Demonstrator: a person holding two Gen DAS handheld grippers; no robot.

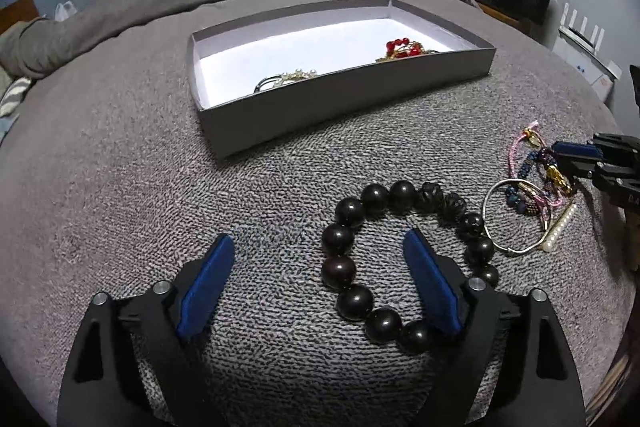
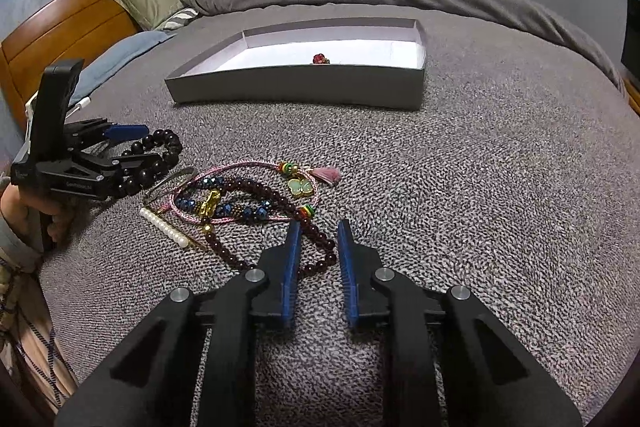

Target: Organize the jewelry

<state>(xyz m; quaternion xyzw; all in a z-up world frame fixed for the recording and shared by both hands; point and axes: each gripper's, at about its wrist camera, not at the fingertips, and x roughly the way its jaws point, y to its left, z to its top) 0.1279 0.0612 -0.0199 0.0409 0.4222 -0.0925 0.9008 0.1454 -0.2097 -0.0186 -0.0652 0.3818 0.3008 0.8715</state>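
While 2 pieces already lie in the grey box (image 1: pixel 344 95), spread left tongs (image 1: pixel 320 247) straddle the black bead bracelet (image 1: pixel 352 301) and part-open right tongs (image 2: pixel 318 227) flank a dark red bead strand (image 2: pixel 320 247), several pieces remaining on the bed (image 2: pixel 480 187).

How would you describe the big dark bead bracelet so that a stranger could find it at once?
Start at the grey box on the grey bed cover; the loose jewelry lies on the cover in front of it. At the left end of that group, the big dark bead bracelet lies around one finger of the open left gripper. Its glossy, near-black beads are far larger than any others, and it touches the thin silver bangle.
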